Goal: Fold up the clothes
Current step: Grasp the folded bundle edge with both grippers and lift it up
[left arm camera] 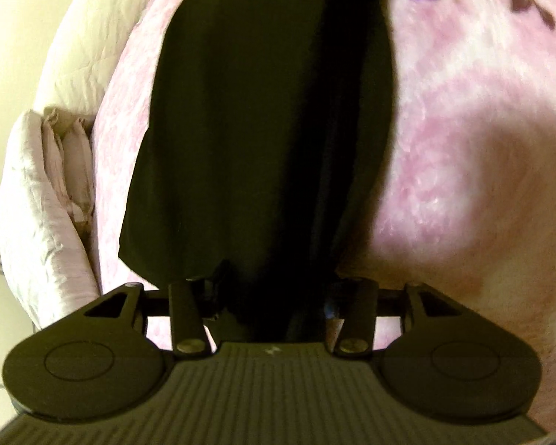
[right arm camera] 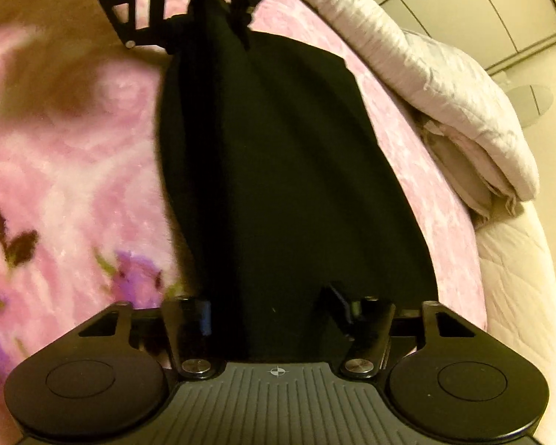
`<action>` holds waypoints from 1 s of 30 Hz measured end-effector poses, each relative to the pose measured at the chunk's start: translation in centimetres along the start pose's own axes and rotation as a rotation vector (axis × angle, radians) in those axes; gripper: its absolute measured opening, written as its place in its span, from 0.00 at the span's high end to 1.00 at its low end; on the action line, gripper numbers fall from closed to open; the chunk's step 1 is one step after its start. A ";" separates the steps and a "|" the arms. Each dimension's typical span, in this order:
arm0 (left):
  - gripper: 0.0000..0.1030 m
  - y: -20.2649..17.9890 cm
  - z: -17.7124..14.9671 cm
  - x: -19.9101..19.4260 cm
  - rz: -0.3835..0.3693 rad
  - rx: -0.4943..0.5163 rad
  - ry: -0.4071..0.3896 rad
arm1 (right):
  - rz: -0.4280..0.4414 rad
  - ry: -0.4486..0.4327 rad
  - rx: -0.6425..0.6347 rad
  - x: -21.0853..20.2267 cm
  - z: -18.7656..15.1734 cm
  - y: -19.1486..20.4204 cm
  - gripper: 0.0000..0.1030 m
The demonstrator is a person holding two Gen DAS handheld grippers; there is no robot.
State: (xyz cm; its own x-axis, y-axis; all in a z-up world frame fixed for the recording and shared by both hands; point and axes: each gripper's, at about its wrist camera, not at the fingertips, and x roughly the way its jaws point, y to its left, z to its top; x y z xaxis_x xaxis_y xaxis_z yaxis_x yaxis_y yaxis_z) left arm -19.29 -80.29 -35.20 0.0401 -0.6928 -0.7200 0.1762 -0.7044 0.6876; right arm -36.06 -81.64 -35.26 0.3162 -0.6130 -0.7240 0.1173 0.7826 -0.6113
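A black garment (left arm camera: pixel 263 141) hangs stretched between my two grippers above a pink fluffy blanket (left arm camera: pixel 463 170). My left gripper (left arm camera: pixel 274 296) is shut on one end of the garment, which fills the gap between its fingers. My right gripper (right arm camera: pixel 278 307) is shut on the opposite end of the same garment (right arm camera: pixel 278 170). In the right wrist view the left gripper (right arm camera: pixel 211 3) shows at the top, pinching the far end. The fingertips of both grippers are hidden by the cloth.
The pink blanket (right arm camera: pixel 63 163) with purple flowers (right arm camera: pixel 137 278) covers a bed. A folded pale quilt and pillows (right arm camera: pixel 444 85) lie along the bed's edge, also shown in the left wrist view (left arm camera: pixel 44 200). Wardrobe doors (right arm camera: pixel 482 7) stand beyond.
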 end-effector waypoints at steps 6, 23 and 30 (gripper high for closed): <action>0.74 2.8 0.6 -1.3 -0.062 -0.041 0.027 | 0.114 0.007 0.096 -0.7 0.2 -3.0 0.81; 0.81 11.0 2.0 -11.6 -0.133 -0.158 0.061 | 0.223 0.044 0.156 -11.6 6.1 -14.1 0.84; 0.81 12.4 2.8 -16.6 -0.133 -0.158 0.056 | 0.236 0.045 0.148 -17.0 7.1 -14.4 0.84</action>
State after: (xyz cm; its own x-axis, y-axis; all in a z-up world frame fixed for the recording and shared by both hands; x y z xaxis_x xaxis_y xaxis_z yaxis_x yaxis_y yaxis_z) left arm -20.49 -77.99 -14.49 0.0603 -0.5823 -0.8107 0.3357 -0.7531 0.5659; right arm -36.49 -81.75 -11.88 0.3097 -0.4137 -0.8561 0.1824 0.9095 -0.3736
